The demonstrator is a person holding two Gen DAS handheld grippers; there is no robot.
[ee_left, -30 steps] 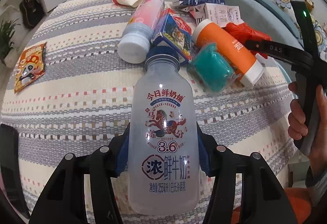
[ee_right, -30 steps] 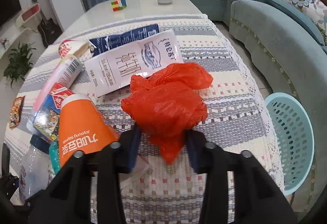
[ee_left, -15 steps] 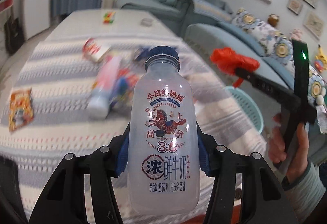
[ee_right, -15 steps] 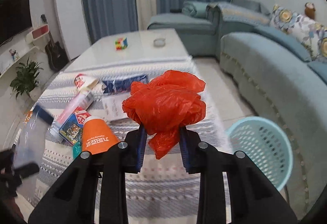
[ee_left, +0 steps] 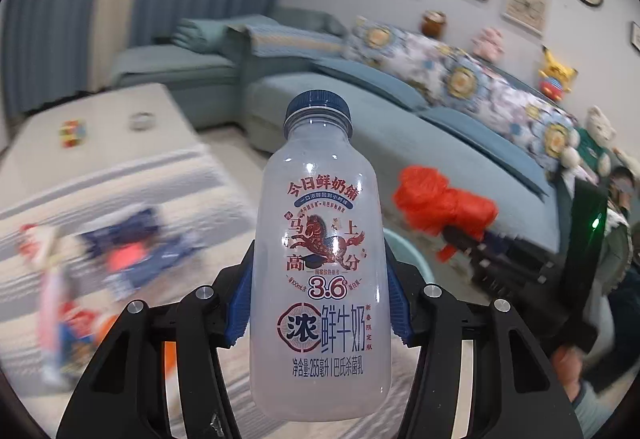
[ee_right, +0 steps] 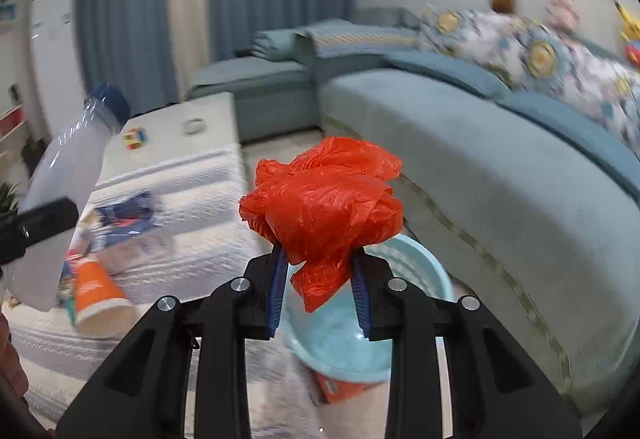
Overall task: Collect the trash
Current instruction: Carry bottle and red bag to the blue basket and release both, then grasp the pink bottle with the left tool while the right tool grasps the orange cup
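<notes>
My left gripper [ee_left: 318,307] was clamped on the milk bottle [ee_left: 320,259], its blue pads pressed against both sides of the frosted body, the blue cap pointing away from me, label facing the camera. My right gripper [ee_right: 318,291] pinched the crumpled red plastic bag [ee_right: 324,203], most of the wad bulging beyond the fingertips and a tail hanging between them. Only the right wrist view showed the light blue basket [ee_right: 416,279] directly beyond and below my right jaws, its bottom bare where I could see it, though the bag and fingers hid part of its inside; from the left wrist view only a sliver of its rim [ee_left: 404,243] peeked out just right of the bottle. The left view alone showed my right gripper from the side, off to the right of my left jaws with the red bag [ee_left: 444,205] at its tip. The right view in turn caught the bottle [ee_right: 68,175] tilted at far left. Left of both jaws lay the table with its striped cloth [ee_right: 192,199], carrying blurred leftovers: an orange cup [ee_right: 96,291] on its side and a dark blue wrapper [ee_right: 128,215]. Farther on the table sat a colourful cube [ee_right: 135,138]. A teal sofa [ee_right: 480,143] ran beyond and to the right of the jaws.
</notes>
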